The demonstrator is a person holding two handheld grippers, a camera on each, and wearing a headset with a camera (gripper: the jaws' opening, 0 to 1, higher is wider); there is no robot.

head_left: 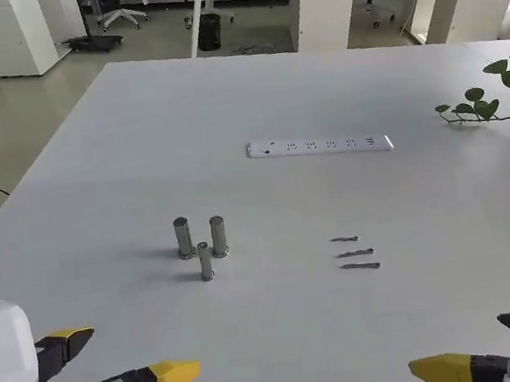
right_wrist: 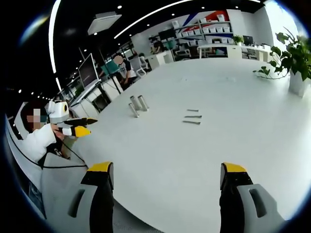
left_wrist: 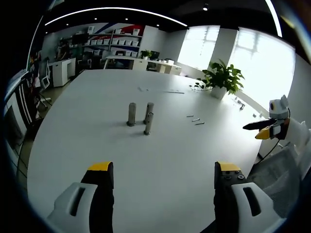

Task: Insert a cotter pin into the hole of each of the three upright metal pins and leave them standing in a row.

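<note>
Three upright metal pins stand close together on the white table, two behind and one in front; they also appear as pins and pins. Right of them lie three cotter pins in a column, seen too as cotter pins and cotter pins. My left gripper sits at the near left edge, open and empty, left gripper. My right gripper is at the near right, open and empty, right gripper. Both are well short of the parts.
A white power strip lies beyond the parts mid-table. A potted plant trails leaves at the right edge, plant. Cabinets and office chairs stand past the table's far edge.
</note>
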